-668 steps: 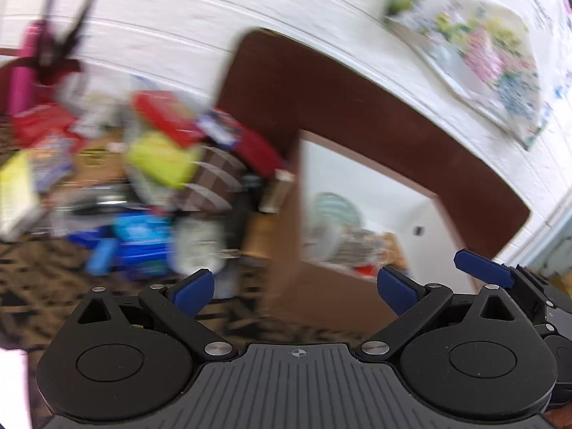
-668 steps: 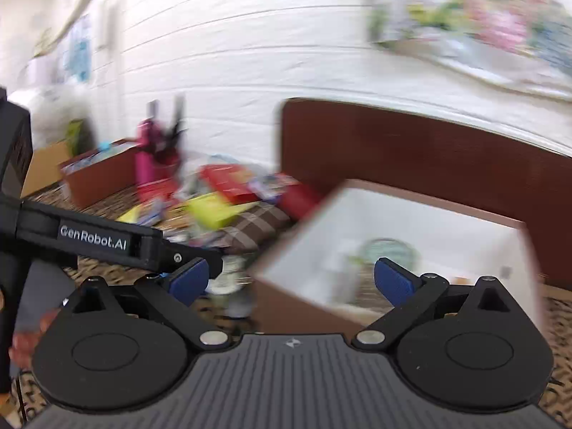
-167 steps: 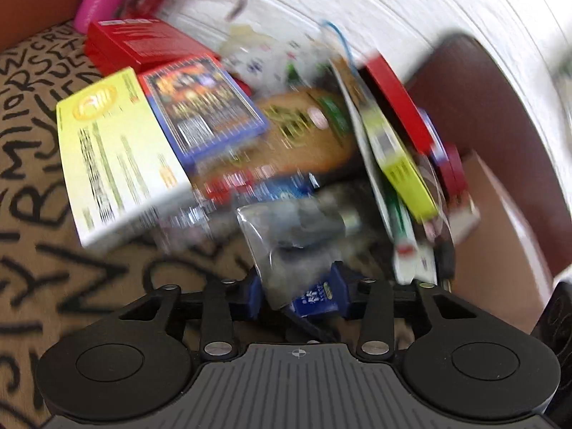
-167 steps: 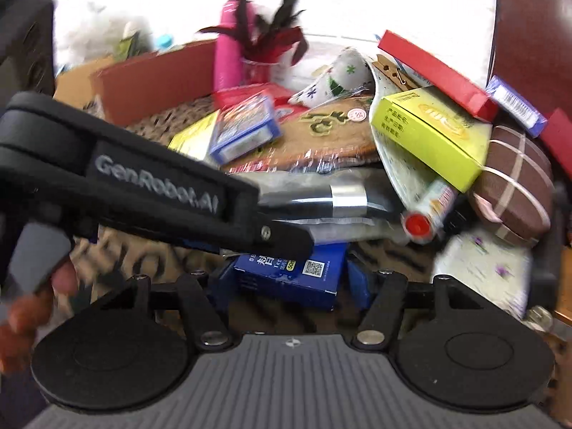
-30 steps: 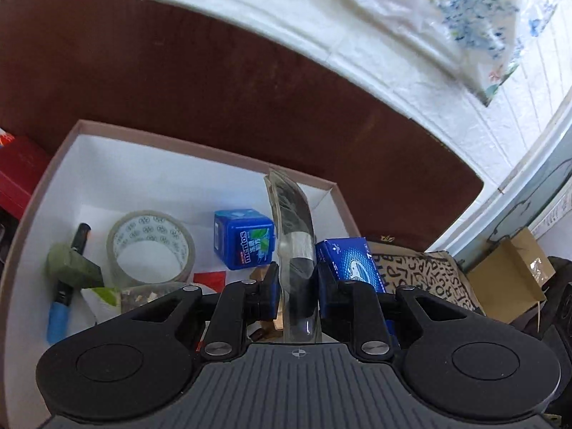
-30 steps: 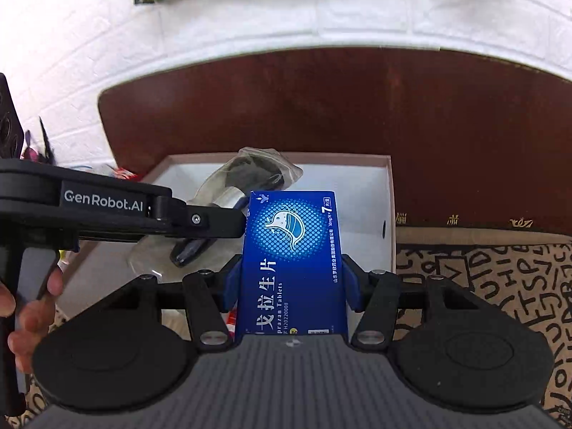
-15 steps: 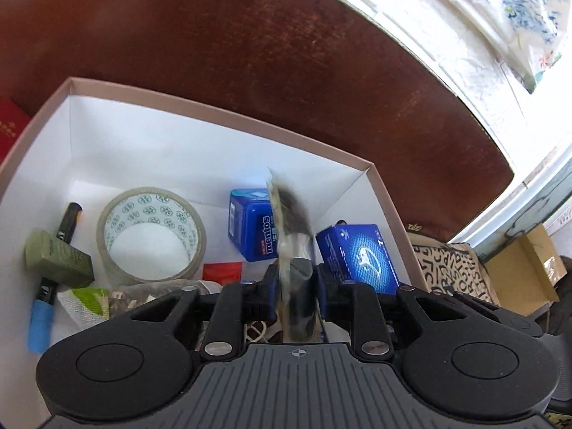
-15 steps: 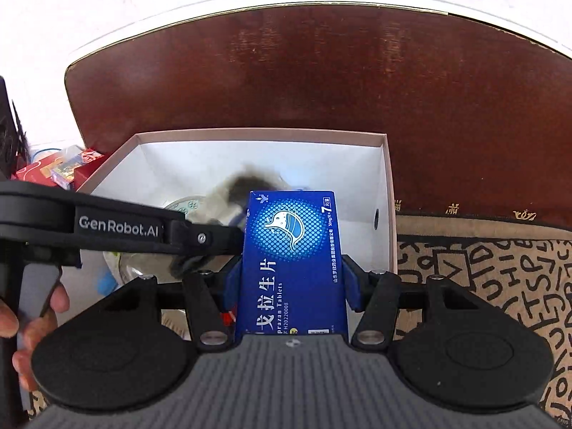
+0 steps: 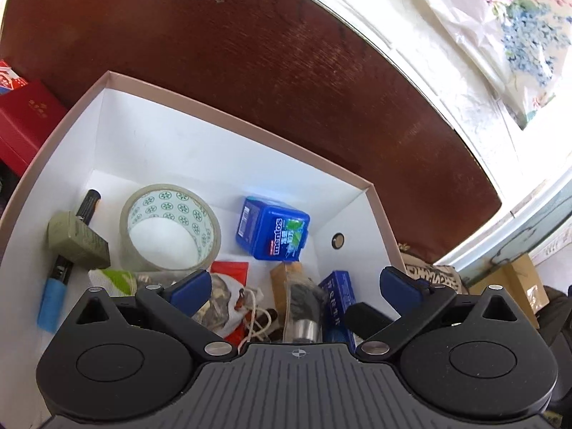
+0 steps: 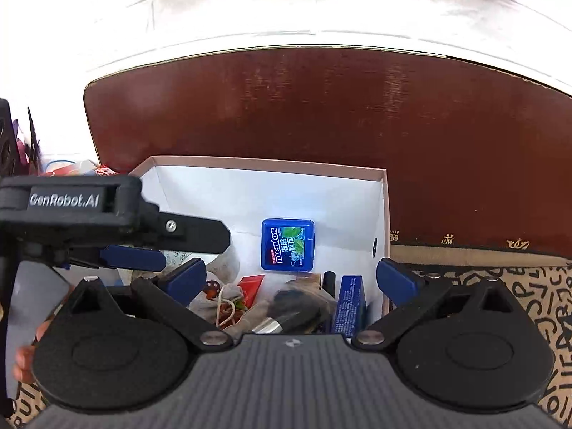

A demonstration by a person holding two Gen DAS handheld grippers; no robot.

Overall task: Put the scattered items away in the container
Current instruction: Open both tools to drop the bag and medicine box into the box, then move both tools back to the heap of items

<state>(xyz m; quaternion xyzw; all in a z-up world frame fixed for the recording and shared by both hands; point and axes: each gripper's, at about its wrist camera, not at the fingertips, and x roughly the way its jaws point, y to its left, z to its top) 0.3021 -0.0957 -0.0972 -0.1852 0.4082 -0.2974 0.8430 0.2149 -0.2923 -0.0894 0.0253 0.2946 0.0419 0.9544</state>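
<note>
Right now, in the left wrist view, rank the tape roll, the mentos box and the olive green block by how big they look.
1. tape roll
2. mentos box
3. olive green block
The box and the block look close in size, so that order is unsure.
</note>
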